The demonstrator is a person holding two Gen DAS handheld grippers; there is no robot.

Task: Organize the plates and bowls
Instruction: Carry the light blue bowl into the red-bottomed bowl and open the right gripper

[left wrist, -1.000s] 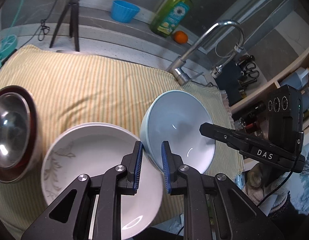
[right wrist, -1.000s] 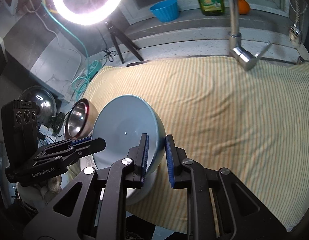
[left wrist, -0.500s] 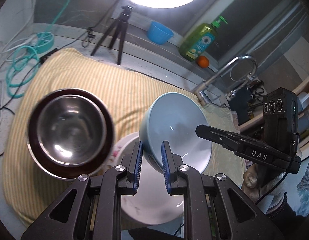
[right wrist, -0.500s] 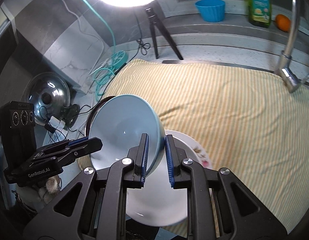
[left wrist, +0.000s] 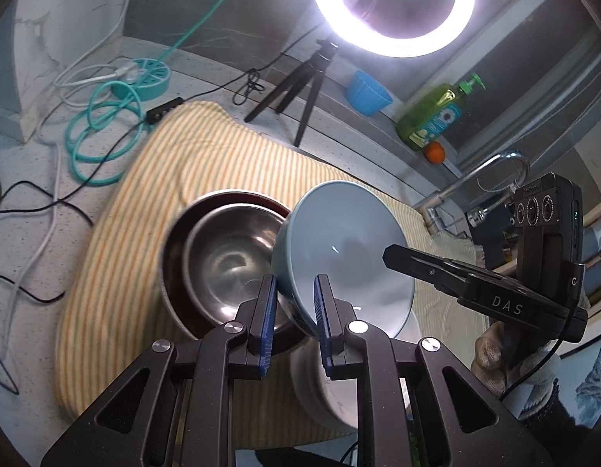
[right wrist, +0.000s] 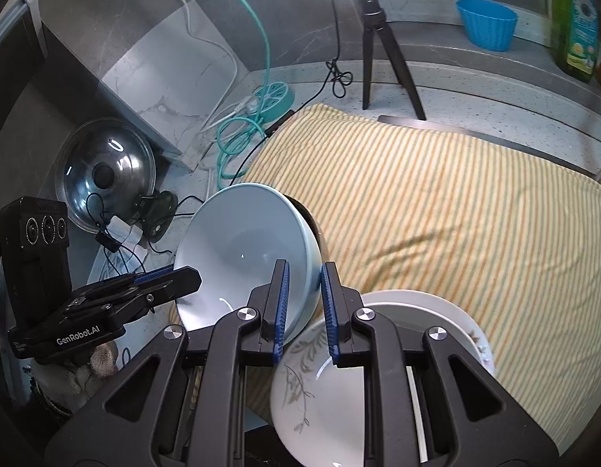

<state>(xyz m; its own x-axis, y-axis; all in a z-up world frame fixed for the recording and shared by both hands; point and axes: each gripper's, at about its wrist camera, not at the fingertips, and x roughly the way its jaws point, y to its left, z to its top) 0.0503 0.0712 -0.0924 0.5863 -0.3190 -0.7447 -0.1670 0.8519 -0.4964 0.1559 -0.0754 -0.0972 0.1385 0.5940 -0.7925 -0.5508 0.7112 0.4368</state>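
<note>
A light blue bowl (left wrist: 339, 241) (right wrist: 238, 241) hangs tilted in the air, gripped from two sides. My left gripper (left wrist: 294, 311) is shut on its near rim, and my right gripper (right wrist: 304, 303) is shut on the opposite rim. Each gripper shows in the other's view, the right gripper (left wrist: 390, 253) at the bowl's far edge and the left gripper (right wrist: 191, 274) likewise. Directly under the blue bowl sits a steel bowl with a dark red outside (left wrist: 222, 260). A white leaf-patterned plate (right wrist: 327, 389) (left wrist: 324, 389) lies beside it on the yellow striped cloth (right wrist: 436, 214).
A ring light on a tripod (left wrist: 300, 89) stands behind the cloth, with a blue cup (left wrist: 366, 93), green soap bottle (left wrist: 436, 116) and orange (left wrist: 434, 152) on the ledge. The faucet (left wrist: 483, 175) is at right. A teal hose and cables (left wrist: 102, 136) and a pot lid (right wrist: 106, 175) lie left.
Both grippers have carried the blue bowl leftward together, from above the white plate to above the steel bowl. Their hold on its rim is unchanged.
</note>
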